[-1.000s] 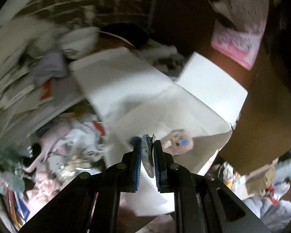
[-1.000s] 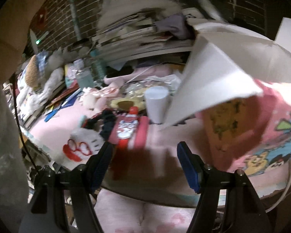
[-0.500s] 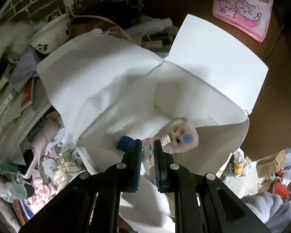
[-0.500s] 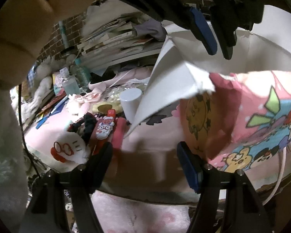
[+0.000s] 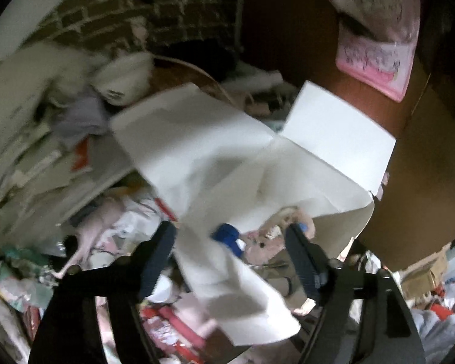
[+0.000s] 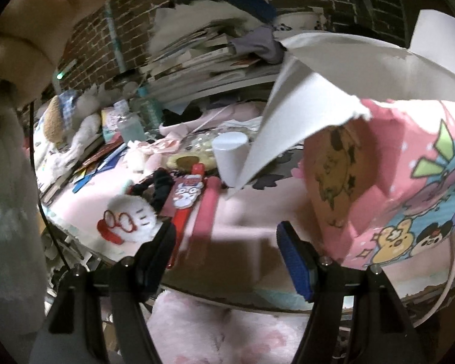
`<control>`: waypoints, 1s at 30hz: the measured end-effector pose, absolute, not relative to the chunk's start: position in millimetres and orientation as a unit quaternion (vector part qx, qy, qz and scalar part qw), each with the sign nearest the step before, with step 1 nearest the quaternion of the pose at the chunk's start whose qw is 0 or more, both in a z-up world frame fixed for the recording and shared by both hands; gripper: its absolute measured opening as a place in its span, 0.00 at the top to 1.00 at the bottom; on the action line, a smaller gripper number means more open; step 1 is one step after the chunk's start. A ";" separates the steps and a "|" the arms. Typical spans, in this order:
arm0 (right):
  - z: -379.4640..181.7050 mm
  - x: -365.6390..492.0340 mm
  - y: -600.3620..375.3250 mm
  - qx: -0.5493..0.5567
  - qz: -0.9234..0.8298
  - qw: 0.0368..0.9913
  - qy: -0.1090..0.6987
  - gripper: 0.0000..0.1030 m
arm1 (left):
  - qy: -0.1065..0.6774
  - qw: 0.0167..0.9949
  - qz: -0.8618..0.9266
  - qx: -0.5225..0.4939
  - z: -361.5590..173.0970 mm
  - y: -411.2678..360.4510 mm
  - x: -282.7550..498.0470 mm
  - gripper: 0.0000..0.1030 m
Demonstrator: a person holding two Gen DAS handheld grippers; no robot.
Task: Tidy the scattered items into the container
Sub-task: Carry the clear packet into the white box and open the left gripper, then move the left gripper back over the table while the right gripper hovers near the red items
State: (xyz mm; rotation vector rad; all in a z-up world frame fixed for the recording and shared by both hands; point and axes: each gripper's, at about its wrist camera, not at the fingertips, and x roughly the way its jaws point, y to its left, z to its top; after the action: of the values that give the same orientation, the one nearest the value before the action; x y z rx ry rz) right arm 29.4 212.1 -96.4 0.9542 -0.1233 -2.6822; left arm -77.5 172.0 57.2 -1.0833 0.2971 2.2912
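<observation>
Two tools, both spread wide and both holding nothing. My left tool (image 5: 230, 242) hangs over the open mouth of the white box (image 5: 227, 163), whose flaps stand folded outward. Down inside I can make out a pink plush toy (image 5: 276, 236) and a blue-capped thing (image 5: 227, 236) beside it, so a few items are already in; the left view is smeared, and I cannot say what else lies at the bottom.

My right tool (image 6: 226, 254) points across the worktop (image 6: 251, 212), which is covered by a pink cloth. Plenty is left out there. Nearest my fingertips lies a white plush face with red glasses (image 6: 127, 220), touching a black scrunchie (image 6: 160, 188). Just beside those lie a red strap with a cartoon face (image 6: 186, 197) and a pink stick (image 6: 209, 209) running alongside it. A white cylinder (image 6: 230, 157) stands upright farther back, right against the box's hanging flap. Behind it are a bottle (image 6: 130, 127), more soft toys and a leaning pile of books (image 6: 203, 57), though I doubt the books belong to this job.

By my reckoning the tidying is in its early part: a handful in, most of the small things waiting. The plush face or the red strap looks the easiest next pick for my right tool.
</observation>
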 end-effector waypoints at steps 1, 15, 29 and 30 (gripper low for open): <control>-96.7 30.7 210.6 0.328 -0.932 0.149 -0.042 0.36 | 0.109 0.284 0.866 -0.397 61.1 164.8 -75.3 0.24; -109.9 27.7 182.8 0.305 -0.945 0.119 0.015 0.56 | 0.050 0.164 0.922 -0.346 23.4 49.9 -51.7 0.19; -132.0 20.3 163.5 0.273 -0.957 0.078 0.059 0.67 | -0.009 0.155 0.923 -0.352 -11.6 -3.4 -37.2 0.19; -132.9 21.8 162.0 0.266 -0.959 0.074 0.066 0.68 | -0.012 0.154 0.922 -0.356 -14.7 -5.0 -38.0 0.19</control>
State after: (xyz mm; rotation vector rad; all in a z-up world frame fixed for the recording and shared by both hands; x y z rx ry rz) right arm 21.8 162.0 -132.9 0.7973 0.1984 -2.8786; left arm -38.0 -5.0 -14.7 -1.0211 -0.0348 2.6423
